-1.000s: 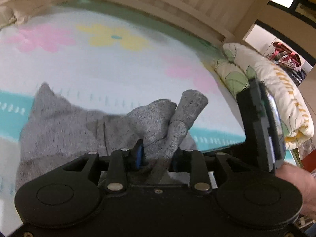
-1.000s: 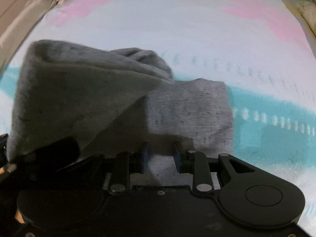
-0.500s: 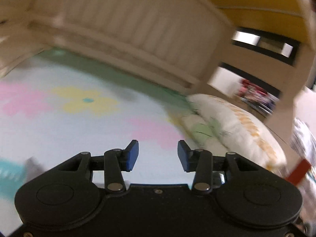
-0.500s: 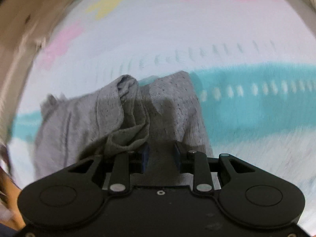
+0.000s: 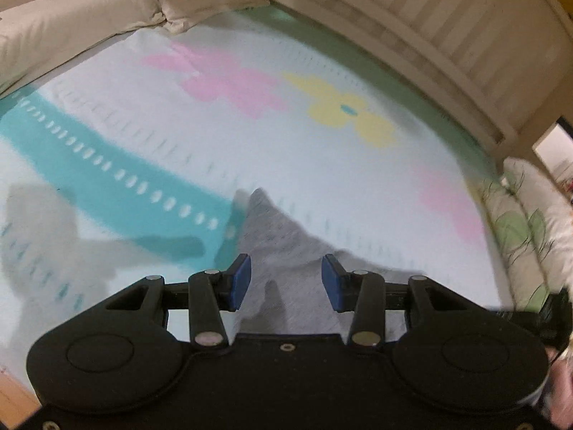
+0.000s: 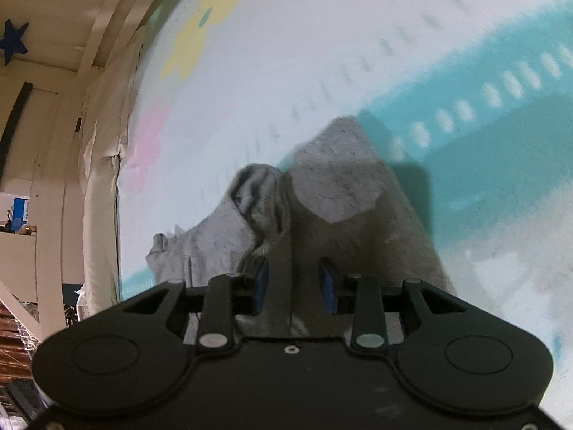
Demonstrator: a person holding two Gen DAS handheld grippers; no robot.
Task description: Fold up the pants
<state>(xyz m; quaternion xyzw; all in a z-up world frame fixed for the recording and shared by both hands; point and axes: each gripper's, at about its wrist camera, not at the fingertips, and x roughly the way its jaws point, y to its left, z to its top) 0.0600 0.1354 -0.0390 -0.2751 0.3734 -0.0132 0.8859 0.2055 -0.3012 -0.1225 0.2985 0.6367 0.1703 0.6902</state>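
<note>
A: On the bed, how many things lie there?

B: One big bedsheet (image 5: 322,165), white with a teal band (image 5: 118,175) and printed flowers: in the left wrist view I count two pink ones and one yellow flower (image 5: 349,114). Two beige pillows (image 5: 71,25) sit at one edge, and a leaf-print quilt (image 5: 519,215) is rolled at the other.

A: And the pants?

B: One pair of grey pants (image 6: 343,186), bunched and partly folded over on the sheet, across the teal band.

A: The two tongs?

B: The left gripper (image 5: 285,281) has just been opening; its blue pads stand well apart above the cloth and grip nothing. The right gripper (image 6: 293,285) has also just been opening; grey cloth lies between its pads, but they do not pinch it.
</note>
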